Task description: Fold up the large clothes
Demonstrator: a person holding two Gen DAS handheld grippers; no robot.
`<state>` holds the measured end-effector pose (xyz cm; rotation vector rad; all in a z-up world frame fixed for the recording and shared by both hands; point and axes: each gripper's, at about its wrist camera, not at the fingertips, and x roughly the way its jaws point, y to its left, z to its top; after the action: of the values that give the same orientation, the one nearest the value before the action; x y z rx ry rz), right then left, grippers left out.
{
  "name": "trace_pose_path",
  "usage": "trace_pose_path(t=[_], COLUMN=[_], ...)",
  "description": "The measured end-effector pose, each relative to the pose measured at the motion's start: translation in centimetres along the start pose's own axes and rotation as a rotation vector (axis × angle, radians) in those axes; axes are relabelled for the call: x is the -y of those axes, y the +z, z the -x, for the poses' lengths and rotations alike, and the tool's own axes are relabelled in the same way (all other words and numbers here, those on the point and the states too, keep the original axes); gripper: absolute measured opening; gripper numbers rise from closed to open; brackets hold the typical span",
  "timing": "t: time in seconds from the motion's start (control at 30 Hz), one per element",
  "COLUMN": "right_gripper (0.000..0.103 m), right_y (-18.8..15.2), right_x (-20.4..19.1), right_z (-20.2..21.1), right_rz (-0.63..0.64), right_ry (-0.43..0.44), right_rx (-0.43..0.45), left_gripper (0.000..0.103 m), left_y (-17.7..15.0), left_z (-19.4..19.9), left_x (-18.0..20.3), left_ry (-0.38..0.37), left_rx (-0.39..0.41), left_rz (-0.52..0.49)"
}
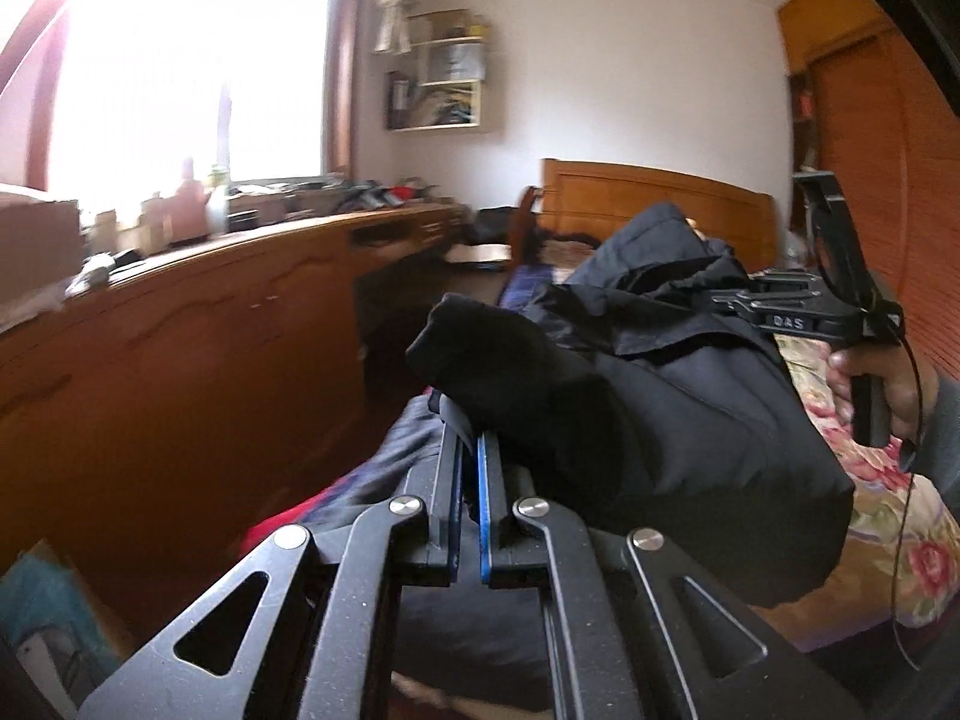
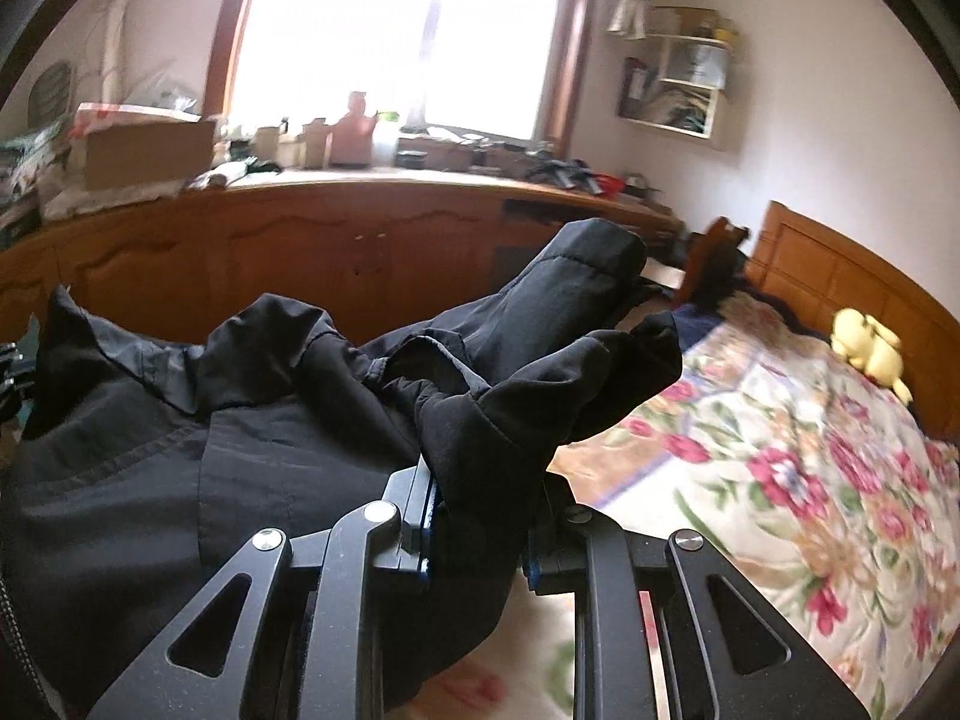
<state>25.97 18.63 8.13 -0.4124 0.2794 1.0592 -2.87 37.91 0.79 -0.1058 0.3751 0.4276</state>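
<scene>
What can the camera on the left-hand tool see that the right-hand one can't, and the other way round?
Only the left view shows the right gripper from outside, with the hand holding it, and a wooden wardrobe. Only the right view shows a yellow plush toy near the headboard. Both show the black jacket pinched in the jaws, the floral bedspread, the bright window and the wall shelf.

The left claw (image 1: 471,450) is pinched tight on a fold of the black coat (image 1: 660,396). Right of it, a hand (image 1: 882,384) holds the right claw (image 1: 744,300) against the coat, above the floral bed (image 1: 888,540).
</scene>
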Motion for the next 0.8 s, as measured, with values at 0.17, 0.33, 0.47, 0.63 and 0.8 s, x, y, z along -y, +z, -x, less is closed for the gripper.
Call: trace_pose_path(t=[0.17, 0.33, 0.47, 0.63, 0.8], right_gripper=[0.021, 0.024, 0.026, 0.033, 0.042], right_y=[0.1, -1.4, -1.7, -0.5, 0.1], right_x=[-1.4, -3.1, -2.1, -0.5, -1.2], right_z=[-3.3, -8.0, -9.9, -9.7, -9.5], right_rz=[0.039, 0.032, 0.003, -0.037, -0.034], right_ry=[0.021, 0.006, -0.003, 0.023, 0.016], right_rx=[-0.048, -0.123, -0.169, -0.199, -0.216], left_gripper=[0.004, 0.004, 0.004, 0.005, 0.006], left_y=[-1.8, -4.1, -4.3, -3.4, -2.9], left_z=[-0.5, -1.8, -1.8, -1.3, -1.6], left_x=[-2.6, -3.4, -4.2, -4.6, -4.4], left_ry=[0.06, 0.104, 0.093, 0.068, 0.109], left_rx=[-0.042, -0.102, -0.122, -0.111, -0.149], left_rz=[0.026, 0.019, 0.044, 0.074, 0.041])
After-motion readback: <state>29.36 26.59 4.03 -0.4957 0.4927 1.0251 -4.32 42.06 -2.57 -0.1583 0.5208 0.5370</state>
